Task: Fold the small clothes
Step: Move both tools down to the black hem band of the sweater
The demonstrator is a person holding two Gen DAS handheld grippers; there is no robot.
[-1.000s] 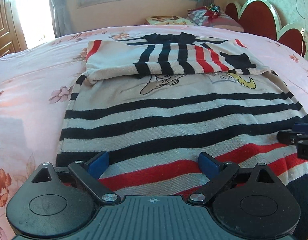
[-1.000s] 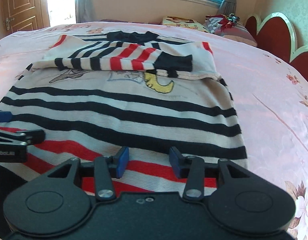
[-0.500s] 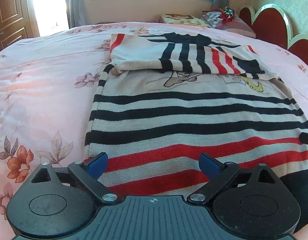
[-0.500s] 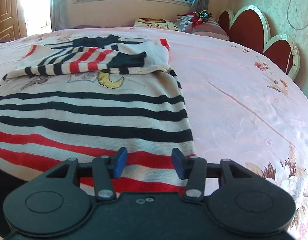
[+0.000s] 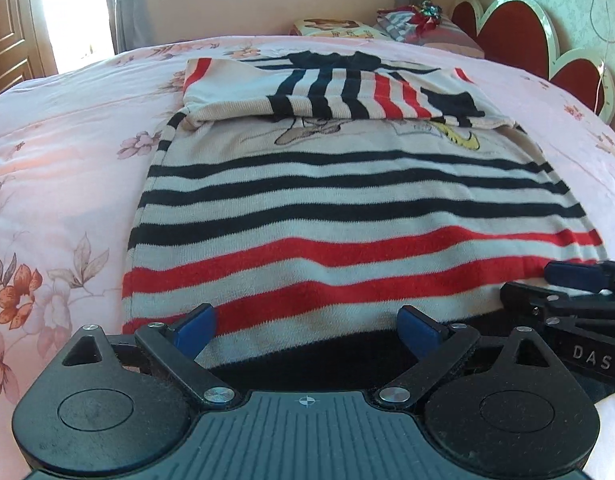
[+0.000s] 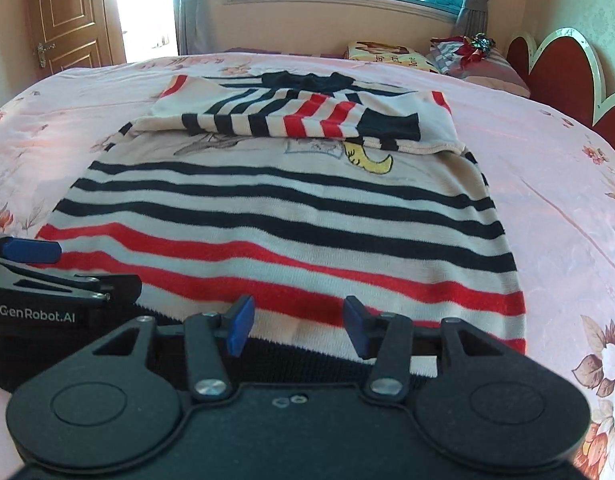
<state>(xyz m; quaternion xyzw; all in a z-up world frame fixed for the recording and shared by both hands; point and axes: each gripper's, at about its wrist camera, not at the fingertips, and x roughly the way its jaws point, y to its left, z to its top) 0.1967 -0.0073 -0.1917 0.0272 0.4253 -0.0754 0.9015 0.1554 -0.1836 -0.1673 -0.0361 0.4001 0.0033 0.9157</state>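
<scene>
A small cream sweater (image 5: 347, 208) with black and red stripes lies flat on the pink floral bedspread (image 5: 67, 168), sleeves folded across its chest at the far end. It also shows in the right wrist view (image 6: 291, 208). My left gripper (image 5: 307, 326) is open, its blue fingertips at the sweater's near black hem, left part. My right gripper (image 6: 297, 324) is open at the same hem, right part. Each gripper shows at the edge of the other's view: the right one (image 5: 575, 280), the left one (image 6: 31, 256).
The bedspread (image 6: 547, 184) stretches around the sweater on all sides. A red scalloped headboard (image 5: 527, 40) and pillows (image 5: 419, 24) are at the far right. A window and curtains are behind, a wooden door (image 6: 67, 20) at the far left.
Both grippers swung back toward each other and now sit side by side at the sweater's near hem. The sweater has not moved. Jaws stayed open.
</scene>
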